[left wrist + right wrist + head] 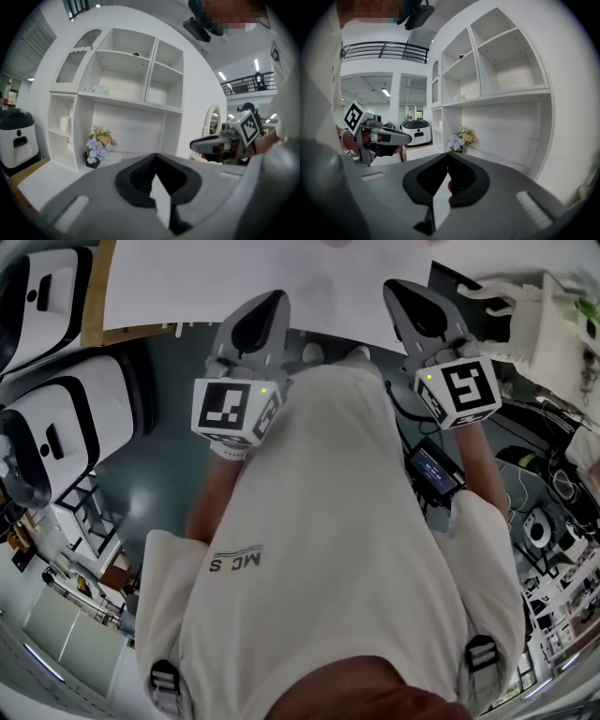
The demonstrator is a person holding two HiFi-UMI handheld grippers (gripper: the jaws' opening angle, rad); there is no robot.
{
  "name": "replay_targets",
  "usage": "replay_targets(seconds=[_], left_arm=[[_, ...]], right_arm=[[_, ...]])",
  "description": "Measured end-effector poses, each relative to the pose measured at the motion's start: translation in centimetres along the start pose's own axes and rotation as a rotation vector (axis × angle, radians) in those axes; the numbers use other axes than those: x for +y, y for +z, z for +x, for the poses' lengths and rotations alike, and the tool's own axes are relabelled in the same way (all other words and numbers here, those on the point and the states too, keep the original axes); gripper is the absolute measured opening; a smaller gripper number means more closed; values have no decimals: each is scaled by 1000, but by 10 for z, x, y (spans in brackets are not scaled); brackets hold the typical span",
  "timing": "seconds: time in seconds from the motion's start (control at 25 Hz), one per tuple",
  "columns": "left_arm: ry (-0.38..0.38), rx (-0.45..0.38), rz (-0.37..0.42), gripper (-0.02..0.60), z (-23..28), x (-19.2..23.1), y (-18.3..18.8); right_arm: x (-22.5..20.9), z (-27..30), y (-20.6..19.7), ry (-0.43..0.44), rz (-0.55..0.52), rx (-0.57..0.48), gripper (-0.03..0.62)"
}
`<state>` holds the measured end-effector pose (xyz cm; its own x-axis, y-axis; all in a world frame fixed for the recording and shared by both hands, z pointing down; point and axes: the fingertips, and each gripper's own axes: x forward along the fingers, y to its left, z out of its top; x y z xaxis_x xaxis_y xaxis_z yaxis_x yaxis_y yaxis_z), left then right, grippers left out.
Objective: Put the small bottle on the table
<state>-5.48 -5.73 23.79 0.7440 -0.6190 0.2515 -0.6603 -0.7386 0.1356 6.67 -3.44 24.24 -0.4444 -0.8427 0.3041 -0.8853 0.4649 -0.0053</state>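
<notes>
Both tongs are clenched with nothing in them. The grey left tongs (155,156) and the grey right tongs (448,154) each have their jaws pressed tip to tip.

What could go wrong? I think closed tongs pushed at a little bottle would just knock it over. A small smooth one could also slip out of a weak squeeze. The bunch of purple and yellow flowers in a dark pot (97,149) could get bumped too.

I cannot pick out the small bottle for sure. A small white round thing (65,123) stands on a shelf up and left of the flowers (it may be the bottle). It is well apart from both tongs, which are held well back from the flowers. No bottle shows on the bit of flat white worktop (234,282) in view.
</notes>
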Motion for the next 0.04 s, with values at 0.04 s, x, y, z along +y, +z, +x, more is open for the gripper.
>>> replay_targets(seconds=[0.04], left_arm=[[4,1,0,0,-2,-2,-1]], right_arm=[[3,3,-5,27,32,-2,0]])
